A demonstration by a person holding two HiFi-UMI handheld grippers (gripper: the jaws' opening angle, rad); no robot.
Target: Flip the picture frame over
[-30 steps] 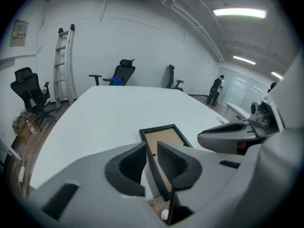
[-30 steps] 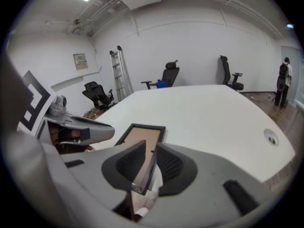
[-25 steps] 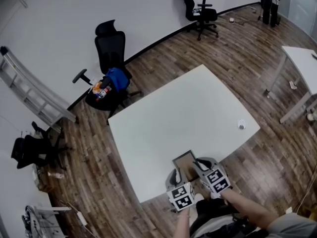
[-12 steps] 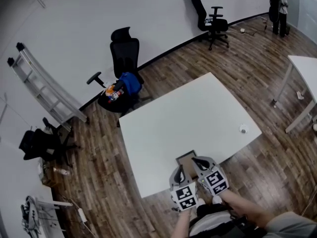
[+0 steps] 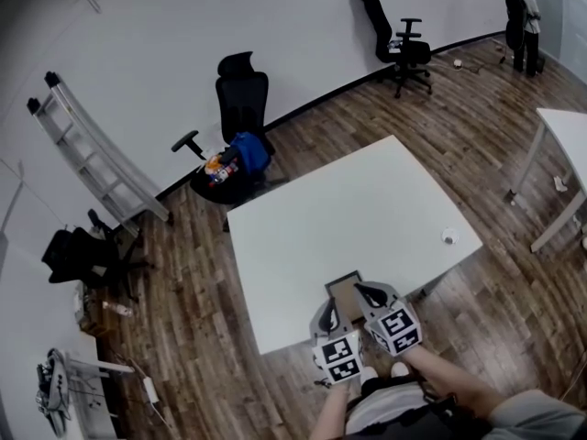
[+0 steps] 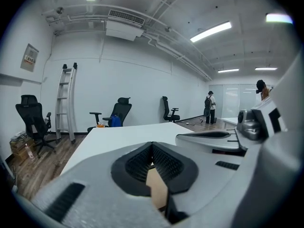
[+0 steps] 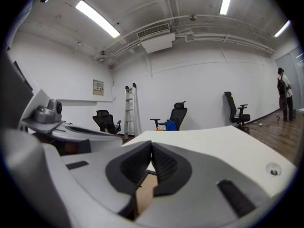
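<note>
The picture frame (image 5: 344, 291), brown-backed with a dark rim, is at the near edge of the white table (image 5: 348, 218), lifted at its near side. My left gripper (image 5: 332, 306) is shut on its near left edge and my right gripper (image 5: 361, 293) is shut on its near right edge. In the left gripper view the brown frame (image 6: 157, 190) is pinched between the dark pads (image 6: 137, 163). The right gripper view shows the same frame (image 7: 144, 194) clamped between that gripper's pads (image 7: 165, 164). Most of the frame is hidden behind the gripper bodies.
A small round white object (image 5: 448, 236) lies near the table's right edge. A black office chair with a blue bag (image 5: 240, 108) and a ladder (image 5: 96, 168) stand by the far wall. Another white table (image 5: 564, 145) stands at right. A person (image 5: 526, 21) stands far right.
Both grippers have risen a little with the frame's near edge pinched in them. The head view has shifted, so the table sits further right in it.
</note>
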